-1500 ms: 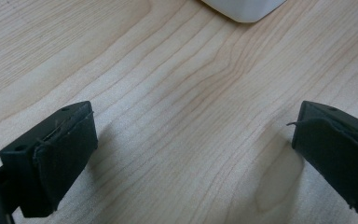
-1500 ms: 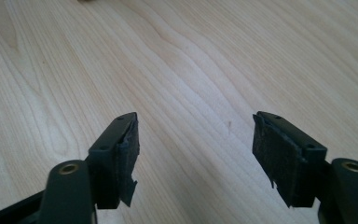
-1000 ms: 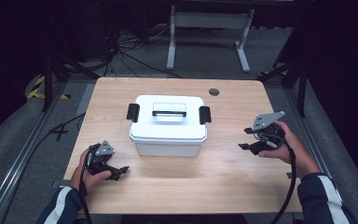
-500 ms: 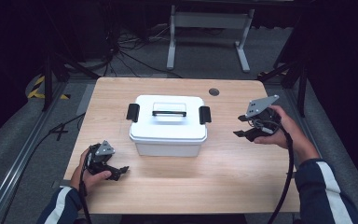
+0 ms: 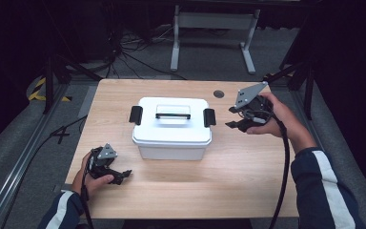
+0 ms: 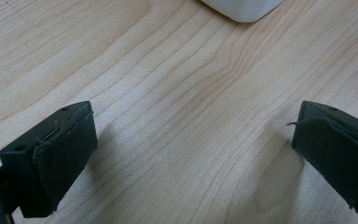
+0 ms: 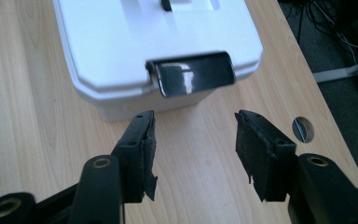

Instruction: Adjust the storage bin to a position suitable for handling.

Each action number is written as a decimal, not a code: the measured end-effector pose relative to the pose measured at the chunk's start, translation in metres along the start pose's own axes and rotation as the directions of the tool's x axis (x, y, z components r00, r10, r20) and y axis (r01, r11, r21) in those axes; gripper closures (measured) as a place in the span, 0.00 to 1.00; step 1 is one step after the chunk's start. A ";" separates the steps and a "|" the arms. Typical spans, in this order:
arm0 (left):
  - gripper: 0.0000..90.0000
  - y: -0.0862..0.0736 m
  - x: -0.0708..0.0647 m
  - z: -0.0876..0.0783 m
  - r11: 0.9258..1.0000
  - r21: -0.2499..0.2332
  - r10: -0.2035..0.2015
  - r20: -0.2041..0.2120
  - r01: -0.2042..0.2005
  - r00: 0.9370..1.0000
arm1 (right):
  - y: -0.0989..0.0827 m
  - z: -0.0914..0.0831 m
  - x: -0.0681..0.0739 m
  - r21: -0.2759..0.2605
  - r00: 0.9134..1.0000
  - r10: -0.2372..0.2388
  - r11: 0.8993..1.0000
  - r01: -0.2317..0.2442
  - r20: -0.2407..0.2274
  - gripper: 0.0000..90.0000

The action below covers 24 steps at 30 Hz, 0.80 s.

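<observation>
A: Where's the box?

B: The white box [image 5: 171, 126] sits near the middle of the table [image 5: 248, 176], lid on, a black handle [image 5: 172, 115] on top and a black latch at each end.

A: And the right gripper?

B: The right gripper [image 5: 238, 117] is held above the table just beside the box's right end, apart from it. In the right gripper view its jaws stand wide with nothing between them, and they point at the right latch [image 7: 191, 77], which lies just past the tips. The latch is shut against the box wall.

A: Any contact there?

B: None that I can see; bare wood shows between the tips and the box.

A: The left one?

B: The left gripper [image 5: 119, 175] rests low by the table's near left edge, in the person's left hand [image 5: 93, 179], in front of and left of the box. Its jaws gape wide over bare wood in the left gripper view, and a corner of the box shows at the top, well apart from them.

A: Anything else on the table?

B: A round cable hole [image 5: 218, 94] behind the right gripper.
</observation>
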State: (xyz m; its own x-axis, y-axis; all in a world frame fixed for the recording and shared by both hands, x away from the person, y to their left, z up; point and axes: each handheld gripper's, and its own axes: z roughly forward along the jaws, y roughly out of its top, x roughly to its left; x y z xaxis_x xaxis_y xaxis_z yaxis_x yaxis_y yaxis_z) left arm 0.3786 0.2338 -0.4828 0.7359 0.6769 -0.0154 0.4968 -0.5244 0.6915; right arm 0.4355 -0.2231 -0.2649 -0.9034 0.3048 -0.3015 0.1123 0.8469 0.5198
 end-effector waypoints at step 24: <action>0.00 0.000 0.000 0.000 1.000 0.000 0.000 0.000 0.000 1.000 | 0.078 0.041 0.004 0.050 0.988 -0.137 0.989 0.141 -0.065 0.57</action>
State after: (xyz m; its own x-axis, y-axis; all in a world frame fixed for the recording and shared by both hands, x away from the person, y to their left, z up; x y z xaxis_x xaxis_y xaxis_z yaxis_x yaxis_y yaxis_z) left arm 0.3787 0.2338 -0.4828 0.7363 0.6765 -0.0156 0.4967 -0.5246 0.6914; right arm 0.4572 -0.1377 -0.2586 -0.9353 0.1565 -0.3174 0.0044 0.9019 0.4318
